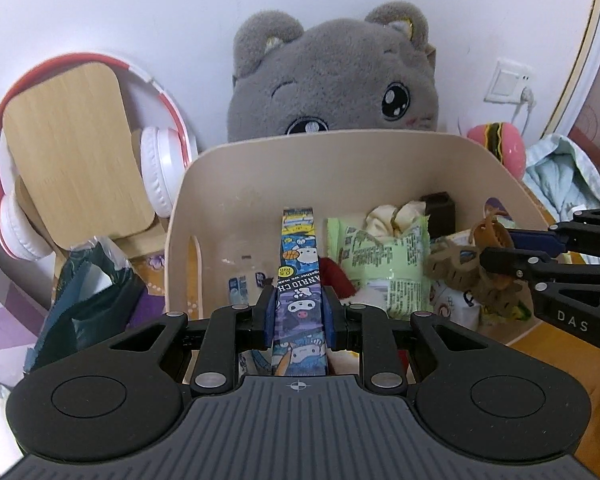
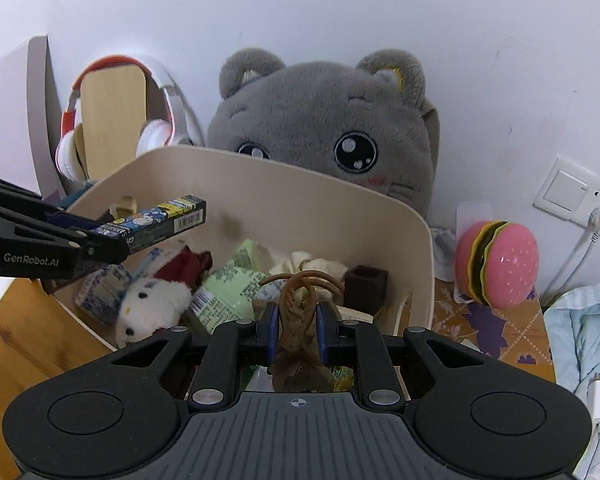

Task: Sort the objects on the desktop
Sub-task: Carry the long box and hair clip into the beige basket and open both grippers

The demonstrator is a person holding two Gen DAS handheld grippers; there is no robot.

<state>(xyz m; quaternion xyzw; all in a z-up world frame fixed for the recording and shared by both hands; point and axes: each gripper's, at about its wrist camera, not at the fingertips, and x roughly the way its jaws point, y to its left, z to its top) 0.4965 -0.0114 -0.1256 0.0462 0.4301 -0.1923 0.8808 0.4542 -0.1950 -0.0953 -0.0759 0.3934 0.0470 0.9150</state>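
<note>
A long narrow cartoon-printed box (image 1: 299, 280) runs up the lower centre of the left wrist view, over the beige bin (image 1: 260, 172). A brown claw hair clip (image 2: 300, 312) stands at lower centre of the right wrist view. Inside the bin lie a green packet (image 2: 232, 292), a white plush toy (image 2: 152, 304) and a dark brown cube (image 2: 366, 284).

A plain white wall (image 2: 300, 20) fills the upper frame. A white switch-and-socket plate (image 2: 570, 192) sits at right, with a white cable (image 2: 576, 248) plugged in. Wooden desktop (image 2: 28, 340) shows lower left.
</note>
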